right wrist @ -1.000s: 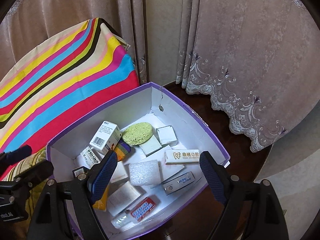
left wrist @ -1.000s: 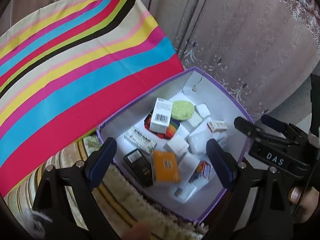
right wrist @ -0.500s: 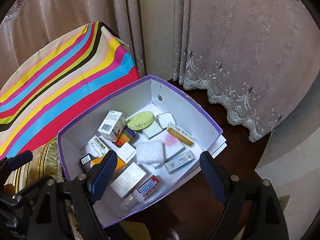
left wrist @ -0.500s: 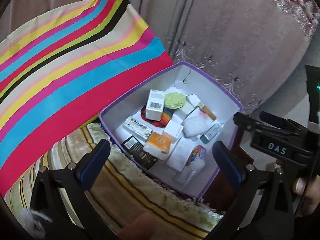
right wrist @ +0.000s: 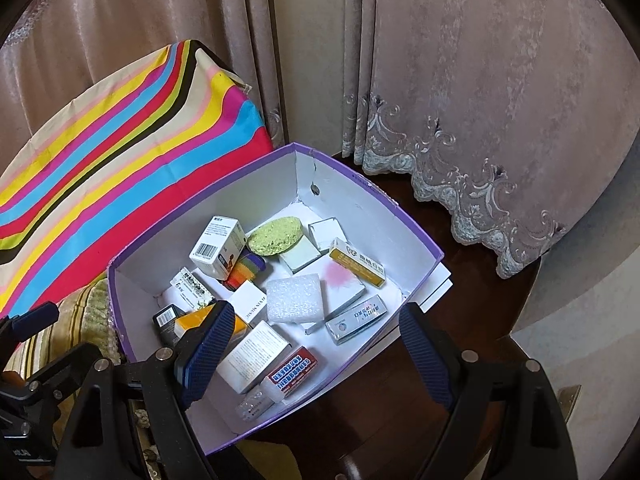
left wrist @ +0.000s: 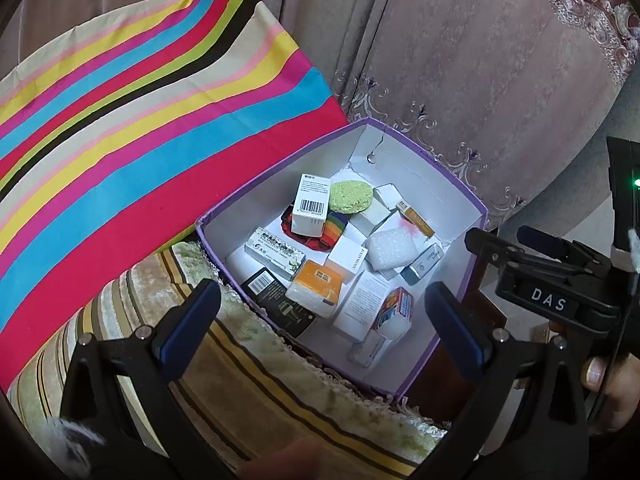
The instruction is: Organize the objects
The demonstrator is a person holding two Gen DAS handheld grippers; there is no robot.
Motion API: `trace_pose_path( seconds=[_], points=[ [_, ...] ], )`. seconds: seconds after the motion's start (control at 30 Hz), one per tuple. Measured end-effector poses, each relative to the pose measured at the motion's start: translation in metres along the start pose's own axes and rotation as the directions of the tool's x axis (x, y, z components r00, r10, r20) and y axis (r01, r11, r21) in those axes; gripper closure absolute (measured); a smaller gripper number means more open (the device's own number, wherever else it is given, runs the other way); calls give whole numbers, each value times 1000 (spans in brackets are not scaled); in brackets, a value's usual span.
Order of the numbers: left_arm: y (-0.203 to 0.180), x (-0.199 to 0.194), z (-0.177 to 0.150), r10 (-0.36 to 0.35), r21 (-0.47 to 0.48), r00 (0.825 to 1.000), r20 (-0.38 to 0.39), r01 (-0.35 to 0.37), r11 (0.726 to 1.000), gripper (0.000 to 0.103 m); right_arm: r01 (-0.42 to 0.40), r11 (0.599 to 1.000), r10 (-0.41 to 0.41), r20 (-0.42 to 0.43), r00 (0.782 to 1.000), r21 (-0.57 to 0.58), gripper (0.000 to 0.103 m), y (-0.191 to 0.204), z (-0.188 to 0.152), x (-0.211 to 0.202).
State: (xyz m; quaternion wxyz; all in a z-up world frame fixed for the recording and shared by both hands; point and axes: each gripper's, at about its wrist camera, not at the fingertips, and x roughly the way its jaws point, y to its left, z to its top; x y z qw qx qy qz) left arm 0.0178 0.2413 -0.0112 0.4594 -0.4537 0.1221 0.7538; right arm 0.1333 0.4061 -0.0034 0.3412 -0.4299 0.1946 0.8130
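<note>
A purple box with white inside [left wrist: 456, 216] [right wrist: 384, 216] holds several small items: a white barcode carton [left wrist: 310, 212] [right wrist: 218, 246], a round green sponge [left wrist: 351, 197] [right wrist: 275, 234], a white foam block [left wrist: 392, 249] [right wrist: 295, 298], an orange pack [left wrist: 318, 289], a yellow-white carton [right wrist: 357, 262] and a red-blue pack [right wrist: 294, 372]. My left gripper [left wrist: 316, 324] is open and empty, above the box's near edge. My right gripper [right wrist: 316, 354] is open and empty over the box's near right corner.
A striped cloth in bright colours [left wrist: 132, 128] [right wrist: 120, 152] lies left of the box. A striped fringed cushion [left wrist: 256, 380] is below it. The box rests on a dark wooden table [right wrist: 460, 360]. Pink embroidered curtains [right wrist: 460, 100] hang behind.
Both grippers have pulled back and up from the box, so it looks smaller and farther. Items inside slid a little; the yellow-white carton turned. Both grippers stayed open.
</note>
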Motion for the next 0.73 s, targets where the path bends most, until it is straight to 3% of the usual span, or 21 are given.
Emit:
trace_pose_path(
  seconds=[0.73],
  points=[
    [-8, 2, 0, 2, 24, 1000, 0, -2, 1000, 0, -1, 1000, 2, -4, 1000, 7, 18, -5, 0, 1]
  ],
)
